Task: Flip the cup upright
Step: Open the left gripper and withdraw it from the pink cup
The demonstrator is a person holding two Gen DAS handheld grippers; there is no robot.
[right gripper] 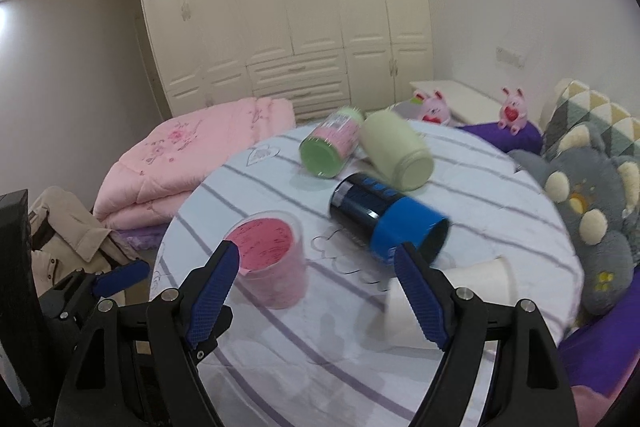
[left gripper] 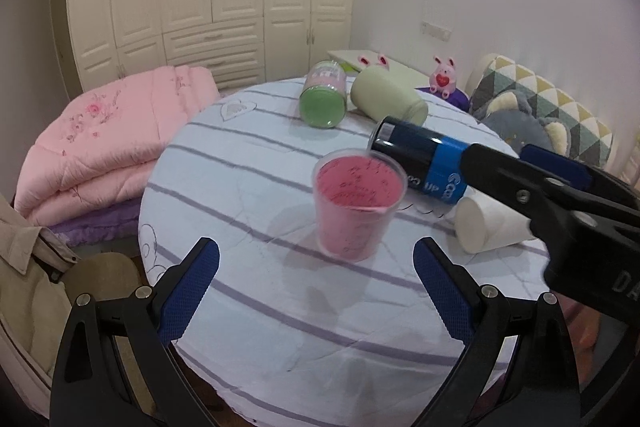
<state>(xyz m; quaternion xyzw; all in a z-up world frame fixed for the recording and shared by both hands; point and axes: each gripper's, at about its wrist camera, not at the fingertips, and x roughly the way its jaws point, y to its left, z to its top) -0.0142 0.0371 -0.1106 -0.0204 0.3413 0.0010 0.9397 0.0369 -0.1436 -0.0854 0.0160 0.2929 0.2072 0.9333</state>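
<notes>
A dark blue cup with a bright blue band [left gripper: 420, 155] lies on its side on the round striped table [left gripper: 248, 307], base toward the pink cup. In the right wrist view the blue cup [right gripper: 384, 217] lies just ahead, open mouth toward my right gripper [right gripper: 316, 267], which is open with its right fingertip [right gripper: 404, 255] at the rim. A clear cup with pink lining [left gripper: 354, 205] stands upright; it also shows in the right wrist view [right gripper: 270, 259]. My left gripper [left gripper: 316, 259] is open and empty, just short of the pink cup.
A green-lidded jar [left gripper: 324, 95], a pale green jar [left gripper: 388, 97] and a white paper cup [left gripper: 490, 223] lie on their sides on the table. A pink quilt [left gripper: 108, 143] is at the left. Plush toys and cushions [right gripper: 588, 211] crowd the right edge.
</notes>
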